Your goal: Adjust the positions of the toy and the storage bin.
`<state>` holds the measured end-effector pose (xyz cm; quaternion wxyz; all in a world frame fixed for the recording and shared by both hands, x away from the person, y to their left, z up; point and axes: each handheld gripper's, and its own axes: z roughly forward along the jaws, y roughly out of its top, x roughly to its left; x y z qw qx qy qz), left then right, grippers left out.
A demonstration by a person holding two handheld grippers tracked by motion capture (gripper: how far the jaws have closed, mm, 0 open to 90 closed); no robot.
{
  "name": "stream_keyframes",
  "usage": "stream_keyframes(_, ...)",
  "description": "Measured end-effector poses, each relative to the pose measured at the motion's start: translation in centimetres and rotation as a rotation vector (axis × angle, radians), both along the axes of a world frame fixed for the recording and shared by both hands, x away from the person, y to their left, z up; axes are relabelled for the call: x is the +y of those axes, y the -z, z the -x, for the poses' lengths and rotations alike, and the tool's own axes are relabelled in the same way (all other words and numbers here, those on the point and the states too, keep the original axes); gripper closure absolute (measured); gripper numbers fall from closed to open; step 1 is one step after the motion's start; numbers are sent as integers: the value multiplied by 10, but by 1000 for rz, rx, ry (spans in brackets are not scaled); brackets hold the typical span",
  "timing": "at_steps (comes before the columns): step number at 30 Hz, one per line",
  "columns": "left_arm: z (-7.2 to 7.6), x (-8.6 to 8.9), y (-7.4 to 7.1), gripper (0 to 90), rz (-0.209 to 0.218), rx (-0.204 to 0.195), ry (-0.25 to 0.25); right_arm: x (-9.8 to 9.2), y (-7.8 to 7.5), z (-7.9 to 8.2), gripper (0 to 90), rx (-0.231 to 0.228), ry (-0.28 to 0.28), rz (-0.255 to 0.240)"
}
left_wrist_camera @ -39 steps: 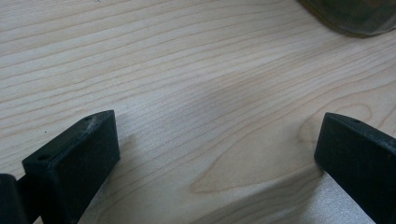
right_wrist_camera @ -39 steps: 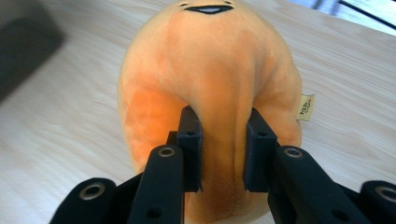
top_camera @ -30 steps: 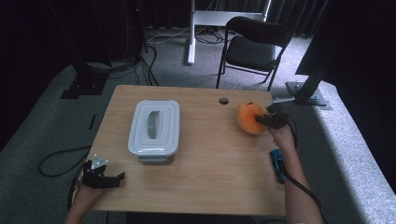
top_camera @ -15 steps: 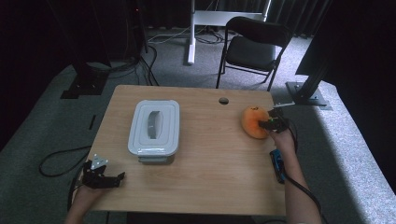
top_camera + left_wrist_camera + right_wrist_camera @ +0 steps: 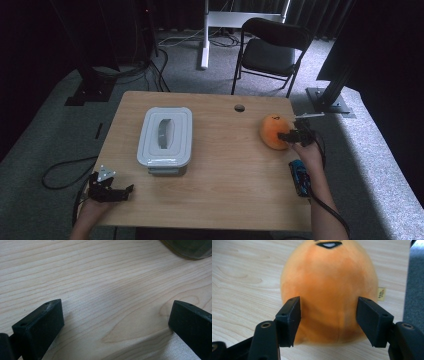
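The high view looks forward and down over the whole table (image 5: 215, 200). The left gripper view sits close above bare wood near the front left corner. The right gripper view faces the plush (image 5: 329, 290) closely near the right edge, which the high view shares.

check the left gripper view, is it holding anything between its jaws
No, the left gripper has its jaws spread wide apart with just bare wooden table between them.
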<state>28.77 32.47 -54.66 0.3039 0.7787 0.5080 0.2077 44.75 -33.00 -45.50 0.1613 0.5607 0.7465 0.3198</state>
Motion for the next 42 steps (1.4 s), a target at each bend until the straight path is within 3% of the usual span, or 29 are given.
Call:
stream_keyframes(5,0,0,0,4,0,0,0,-2,-9,9,298,-32,-2,-9)
stream_keyframes(9,0,0,0,4,0,0,0,-5,-11,18,250,-44,12,-49)
stream_keyframes(18,0,0,0,4,0,0,0,-13,-3,46,183,-60,38,-38)
stream_keyframes(28,0,0,0,3,0,0,0,-19,15,72,121,-42,55,-38)
stream_keyframes(37,0,0,0,4,0,0,0,-31,34,93,132,-17,107,-34)
stream_keyframes(42,0,0,0,4,0,0,0,-40,47,107,132,38,151,-22)
